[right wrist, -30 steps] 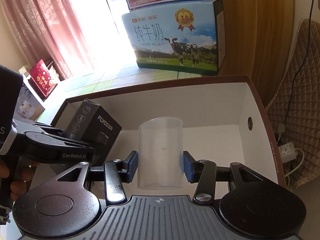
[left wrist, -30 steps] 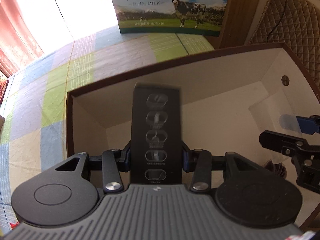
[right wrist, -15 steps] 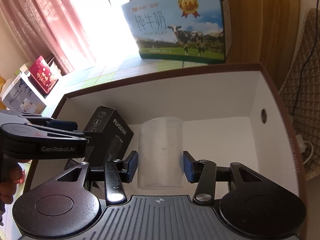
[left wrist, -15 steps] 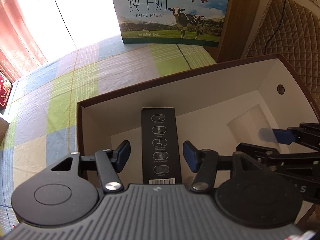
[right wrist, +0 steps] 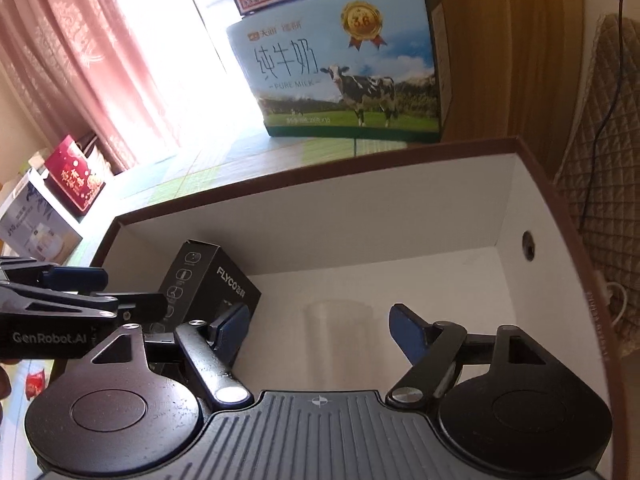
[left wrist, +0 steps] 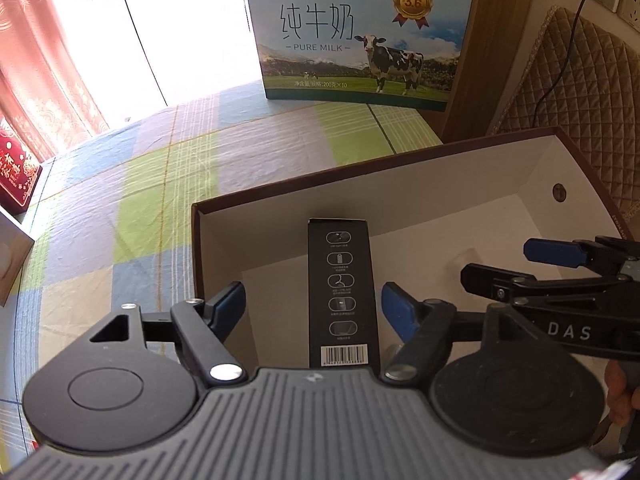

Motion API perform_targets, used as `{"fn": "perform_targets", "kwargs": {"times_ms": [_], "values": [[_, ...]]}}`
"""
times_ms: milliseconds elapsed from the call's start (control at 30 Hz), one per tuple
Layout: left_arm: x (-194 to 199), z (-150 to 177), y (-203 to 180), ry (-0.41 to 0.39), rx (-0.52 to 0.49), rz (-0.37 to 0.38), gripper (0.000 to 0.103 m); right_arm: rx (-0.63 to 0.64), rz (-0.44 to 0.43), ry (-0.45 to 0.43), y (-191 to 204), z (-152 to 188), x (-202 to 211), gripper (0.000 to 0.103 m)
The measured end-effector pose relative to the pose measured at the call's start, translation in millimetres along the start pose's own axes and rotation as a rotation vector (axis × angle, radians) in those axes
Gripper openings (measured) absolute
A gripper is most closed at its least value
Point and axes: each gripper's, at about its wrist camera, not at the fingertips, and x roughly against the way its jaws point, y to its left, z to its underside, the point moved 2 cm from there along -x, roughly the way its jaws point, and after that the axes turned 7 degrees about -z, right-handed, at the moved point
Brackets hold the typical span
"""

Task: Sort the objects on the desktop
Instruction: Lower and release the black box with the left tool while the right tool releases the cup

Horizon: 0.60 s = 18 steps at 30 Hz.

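— Did both of them just let go?

— Yes. A second ago the left gripper (left wrist: 312, 306) was clamped on the black FLYCO box (left wrist: 343, 292) and the right gripper (right wrist: 318, 326) on the clear plastic cup (right wrist: 338, 340). Now both sets of jaws are spread wide, and neither touches anything.

— So where did the things end up?

— Both inside the brown storage box (right wrist: 304, 196) with the white lining. The FLYCO box stands upright towards the left wall, with its barcode at the bottom. The cup stands upright on the floor of the box, just to the right of it and apart from it. From the left camera the cup (left wrist: 466, 258) is only a faint outline, mostly hidden behind the right gripper (left wrist: 556, 250).

— And the grippers themselves?

— Each has pulled back and up a little from what it set down. The pads hang on either side with open air between them and the objects.

— Then that pair is sorted?

— I'd say so: two items are in and both are standing. I can't see what else is waiting. There's only the checked tablecloth (left wrist: 132, 200), with a milk carton (left wrist: 356, 36) at the far end.
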Motion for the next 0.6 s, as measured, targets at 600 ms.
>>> {"fn": "perform_targets", "kwargs": {"times_ms": [600], "values": [[78, 46, 33, -0.089, 0.073, 0.016, 0.091, 0.010, 0.015, -0.056, 17, 38, 73, 0.101]]}}
